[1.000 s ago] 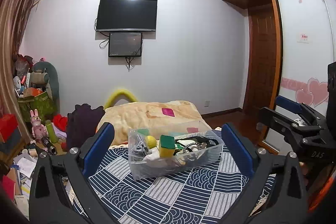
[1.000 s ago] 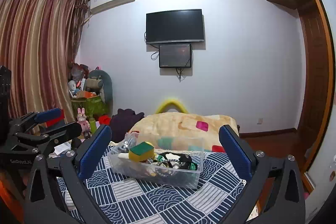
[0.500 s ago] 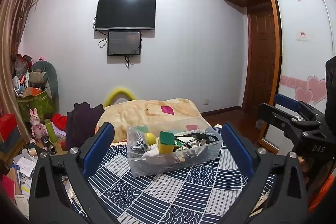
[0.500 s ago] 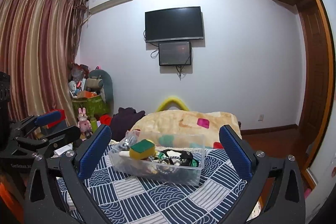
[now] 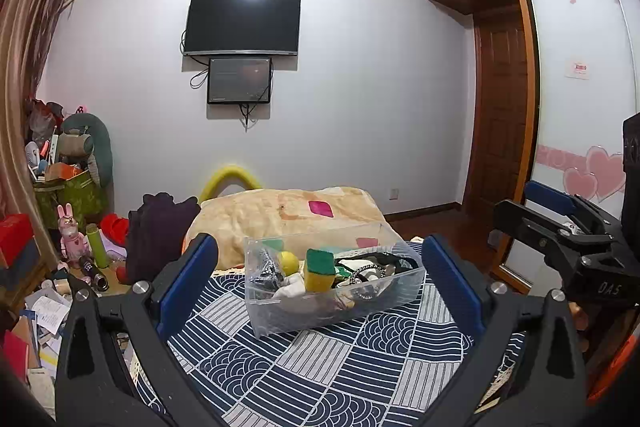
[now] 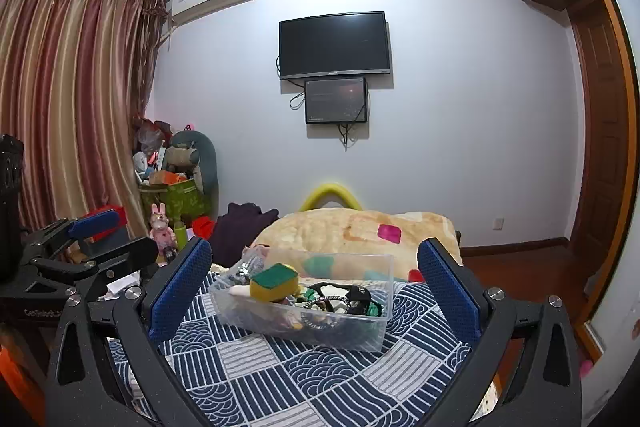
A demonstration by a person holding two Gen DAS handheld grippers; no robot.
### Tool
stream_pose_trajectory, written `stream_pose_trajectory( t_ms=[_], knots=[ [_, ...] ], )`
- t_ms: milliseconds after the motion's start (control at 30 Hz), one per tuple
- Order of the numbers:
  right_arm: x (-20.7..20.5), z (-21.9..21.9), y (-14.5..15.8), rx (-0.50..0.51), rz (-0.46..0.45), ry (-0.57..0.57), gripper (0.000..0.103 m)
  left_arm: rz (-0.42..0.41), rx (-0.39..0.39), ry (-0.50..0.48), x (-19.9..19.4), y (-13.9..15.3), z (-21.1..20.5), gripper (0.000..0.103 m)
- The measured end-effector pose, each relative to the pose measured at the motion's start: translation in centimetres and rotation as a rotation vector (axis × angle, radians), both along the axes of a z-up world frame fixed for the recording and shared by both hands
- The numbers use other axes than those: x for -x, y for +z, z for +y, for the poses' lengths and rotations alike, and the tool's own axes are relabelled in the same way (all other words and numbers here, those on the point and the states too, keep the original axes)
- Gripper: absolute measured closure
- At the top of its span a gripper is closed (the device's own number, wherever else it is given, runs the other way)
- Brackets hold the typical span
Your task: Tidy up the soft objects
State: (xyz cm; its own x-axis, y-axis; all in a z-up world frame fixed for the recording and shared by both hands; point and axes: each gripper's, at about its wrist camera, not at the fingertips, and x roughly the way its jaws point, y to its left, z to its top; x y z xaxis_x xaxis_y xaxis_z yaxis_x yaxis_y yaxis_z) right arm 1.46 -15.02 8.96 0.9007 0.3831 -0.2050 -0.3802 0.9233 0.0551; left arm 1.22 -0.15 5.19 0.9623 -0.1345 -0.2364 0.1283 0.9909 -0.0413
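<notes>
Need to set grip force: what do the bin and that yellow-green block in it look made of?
Bin: clear, glossy rigid plastic, contents visible through its walls. Block: probably a foam sponge, matte yellow body under a green scouring layer.

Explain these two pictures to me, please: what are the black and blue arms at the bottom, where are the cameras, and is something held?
There is no robot. A person holds a two-finger claw in each hand, and each claw carries a wide-angle camera looking forward along its fingers. One picture comes from the left claw, the other from the right claw; each view also shows the other claw at its edge. Both are open and hold nothing. Ahead, on a blue patterned cloth, stands a clear bin with a sponge, a yellow ball and tangled small things.
</notes>
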Motion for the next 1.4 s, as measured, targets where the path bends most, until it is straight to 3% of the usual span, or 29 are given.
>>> stream_pose_trajectory(
  t_ms=[633, 1400],
  knots=[
    [0.21, -0.33, 0.25, -0.012, 0.000, -0.004, 0.000, -0.014, -0.026, -0.002, 0.34, -0.18, -0.58, 0.000],
    [-0.38, -0.26, -0.07, -0.007, 0.026, 0.001, 0.000, 0.027, 0.014, -0.033, -0.14, -0.36, -0.28, 0.000]
  ],
)
